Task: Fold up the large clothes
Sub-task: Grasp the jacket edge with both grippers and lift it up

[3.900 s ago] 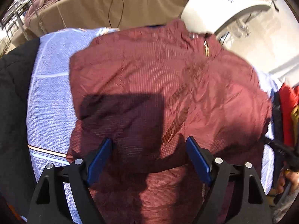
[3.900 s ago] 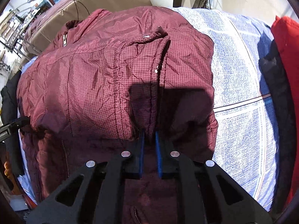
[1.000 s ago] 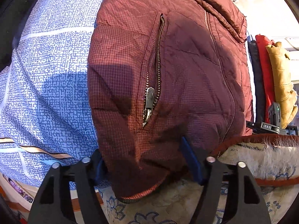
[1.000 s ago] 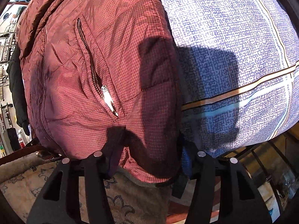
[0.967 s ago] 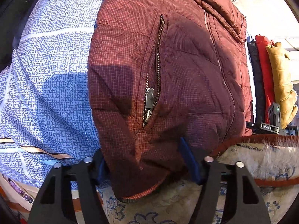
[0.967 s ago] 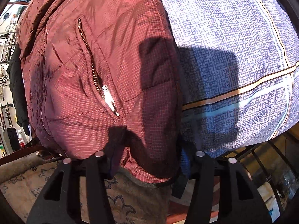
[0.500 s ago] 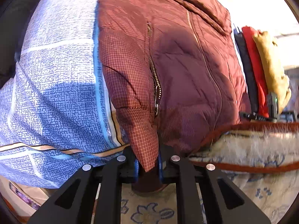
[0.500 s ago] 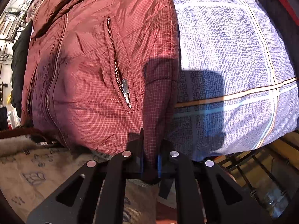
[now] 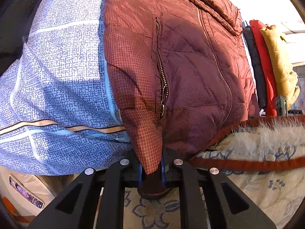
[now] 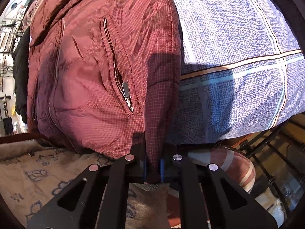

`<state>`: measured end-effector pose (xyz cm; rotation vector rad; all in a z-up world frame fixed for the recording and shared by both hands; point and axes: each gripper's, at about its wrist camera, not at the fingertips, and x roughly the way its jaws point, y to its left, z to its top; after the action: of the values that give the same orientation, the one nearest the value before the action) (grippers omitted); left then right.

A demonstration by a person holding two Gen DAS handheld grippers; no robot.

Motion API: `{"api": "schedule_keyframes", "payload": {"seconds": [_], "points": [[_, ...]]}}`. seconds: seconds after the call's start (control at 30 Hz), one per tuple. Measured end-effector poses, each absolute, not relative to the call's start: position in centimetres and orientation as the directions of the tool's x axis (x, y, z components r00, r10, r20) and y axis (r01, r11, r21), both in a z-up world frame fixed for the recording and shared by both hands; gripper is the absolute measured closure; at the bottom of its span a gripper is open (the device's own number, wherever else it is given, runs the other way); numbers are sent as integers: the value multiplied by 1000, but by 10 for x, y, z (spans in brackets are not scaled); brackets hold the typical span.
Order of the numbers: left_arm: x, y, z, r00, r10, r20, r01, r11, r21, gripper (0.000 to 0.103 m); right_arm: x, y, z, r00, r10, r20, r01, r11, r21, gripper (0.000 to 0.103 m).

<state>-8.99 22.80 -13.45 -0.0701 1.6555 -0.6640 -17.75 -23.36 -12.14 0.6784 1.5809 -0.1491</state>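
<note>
While the maroon puffer jacket [image 9: 181, 61] lies front-up on a blue patterned bedsheet [image 9: 57, 76], both tools pinch its hem corners. L gripper [image 9: 151, 168]: blue pads closed tight on the bottom corner near the pocket zip [image 9: 162, 87]. Beyond the jacket's far edge are stacked red [image 9: 265, 72] & mustard [image 9: 280, 64] jackets. R gripper [image 10: 153, 168]: clamped on the opposite hem corner, sheet just beside it to the right
</note>
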Motion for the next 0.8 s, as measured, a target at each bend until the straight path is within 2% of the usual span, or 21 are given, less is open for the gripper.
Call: {"api": "schedule_keyframes", "payload": {"seconds": [0.2, 0.43, 0.57, 0.8], "points": [[-76, 236, -123, -190, -444, -876, 284, 829, -482, 91, -150, -258, -94, 152, 328, -933, 505, 785, 358, 94], [-35, 219, -84, -118, -538, -835, 295, 784, -546, 91, -99, -267, -54, 309, 304, -901, 463, 780, 422, 93], [3, 208, -56, -15, -580, -815, 308, 772, -556, 89, -62, -287, -30, 398, 285, -872, 442, 773, 454, 93], [74, 204, -27, 176, -601, -779, 213, 796, -566, 88, 2, -331, 3, 523, 222, -823, 446, 751, 487, 93]]}}
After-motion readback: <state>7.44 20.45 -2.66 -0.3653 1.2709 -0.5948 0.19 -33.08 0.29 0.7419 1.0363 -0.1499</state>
